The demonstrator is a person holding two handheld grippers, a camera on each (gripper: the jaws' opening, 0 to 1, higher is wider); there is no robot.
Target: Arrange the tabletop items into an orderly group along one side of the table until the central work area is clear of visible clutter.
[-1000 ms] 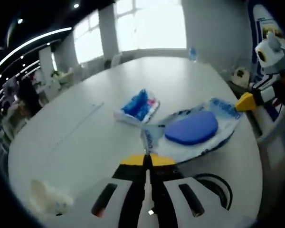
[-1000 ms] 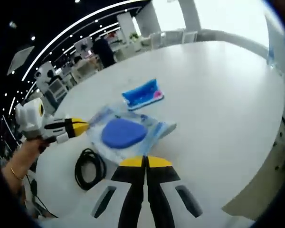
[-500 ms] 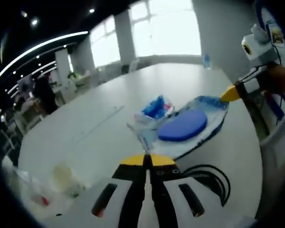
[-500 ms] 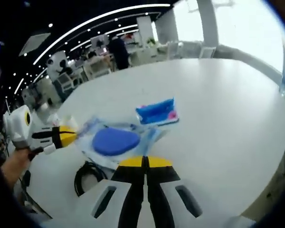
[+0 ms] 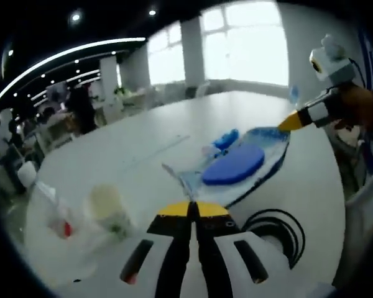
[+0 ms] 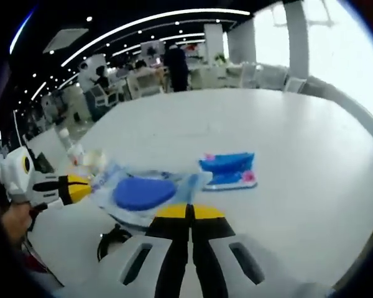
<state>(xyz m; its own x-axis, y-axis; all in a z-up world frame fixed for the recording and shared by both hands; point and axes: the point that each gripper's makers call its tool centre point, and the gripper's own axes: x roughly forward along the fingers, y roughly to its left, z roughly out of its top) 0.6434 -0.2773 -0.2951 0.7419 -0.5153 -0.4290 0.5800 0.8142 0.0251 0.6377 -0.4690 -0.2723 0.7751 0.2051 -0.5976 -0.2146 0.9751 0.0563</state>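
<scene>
In the left gripper view the left hand-held gripper (image 5: 193,210) rises from the near edge with its yellow tips pressed together; a corner of the clear plastic packet (image 5: 236,177) lies at those tips, though I cannot tell whether it is actually pinched between them. Just right of that gripper a coiled black cable (image 5: 273,226) rests on the white desk (image 5: 137,155), and to the near left stand a pale cup (image 5: 105,203) and a small bottle with a red patch (image 5: 59,223). The packet, holding a blue oval pad (image 5: 234,167), stretches away from the left gripper toward the far right, so its long axis runs between the two hands. At its far end the right hand-held gripper (image 5: 292,121) touches the packet's edge with its yellow tip. In the right gripper view the right gripper (image 6: 188,211) shows its tips closed together, the packet's near edge lying right at them, and the left gripper (image 6: 71,188) enters at the far-left end. A smaller blue packet (image 6: 229,169) lies just beside the big one, farther toward the middle of the desk. Both grippers sit at opposite ends of the large packet, so shifting it sideways toward the cup and bottle looks like a two-handed carry.
</scene>
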